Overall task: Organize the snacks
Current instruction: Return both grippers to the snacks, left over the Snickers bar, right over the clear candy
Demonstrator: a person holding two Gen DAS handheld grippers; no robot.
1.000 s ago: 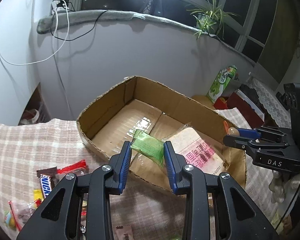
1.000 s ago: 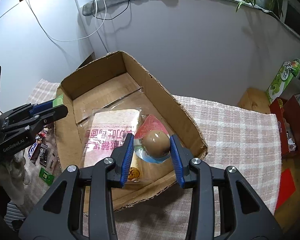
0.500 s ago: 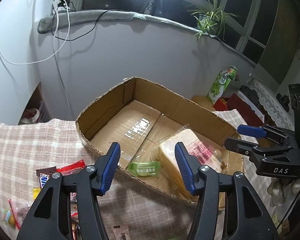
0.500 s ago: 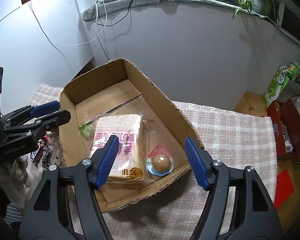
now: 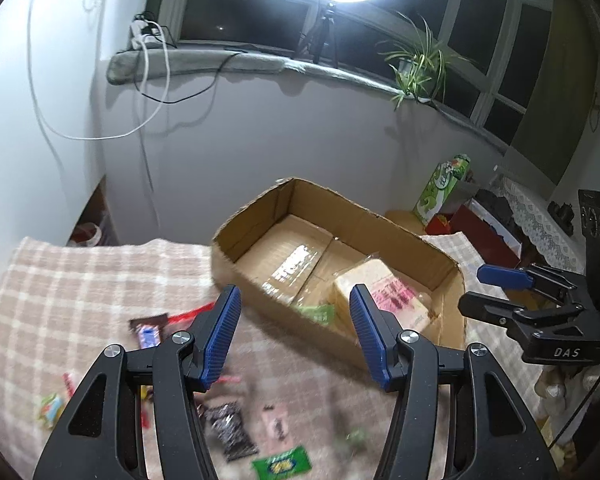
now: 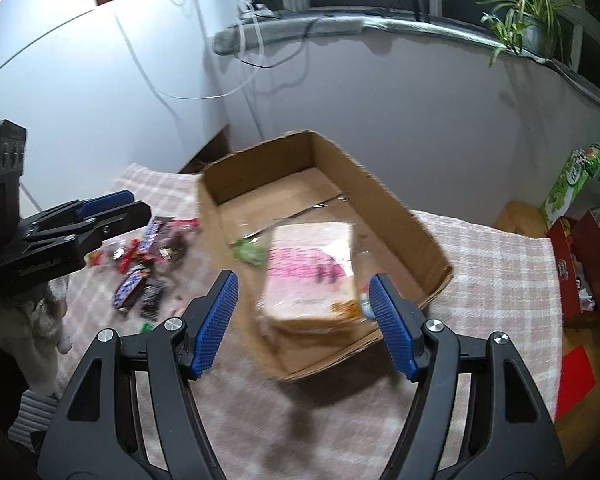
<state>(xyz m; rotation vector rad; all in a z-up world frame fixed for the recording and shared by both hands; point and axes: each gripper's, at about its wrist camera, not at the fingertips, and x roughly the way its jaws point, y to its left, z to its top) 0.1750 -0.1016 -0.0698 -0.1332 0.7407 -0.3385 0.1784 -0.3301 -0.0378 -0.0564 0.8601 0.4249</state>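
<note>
Inside the box [image 6: 396, 216], the bread [image 6: 312, 272] lay lengthwise along it; both the left gripper [image 5: 296, 336] and right gripper [image 6: 304, 324] hung above with jaws wide, empty.

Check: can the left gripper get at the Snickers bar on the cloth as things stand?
Probably yes. The left gripper is open and empty, and the Snickers bar lies on the checked cloth beside its left finger, nothing on top; other wrappers crowd close.
</note>
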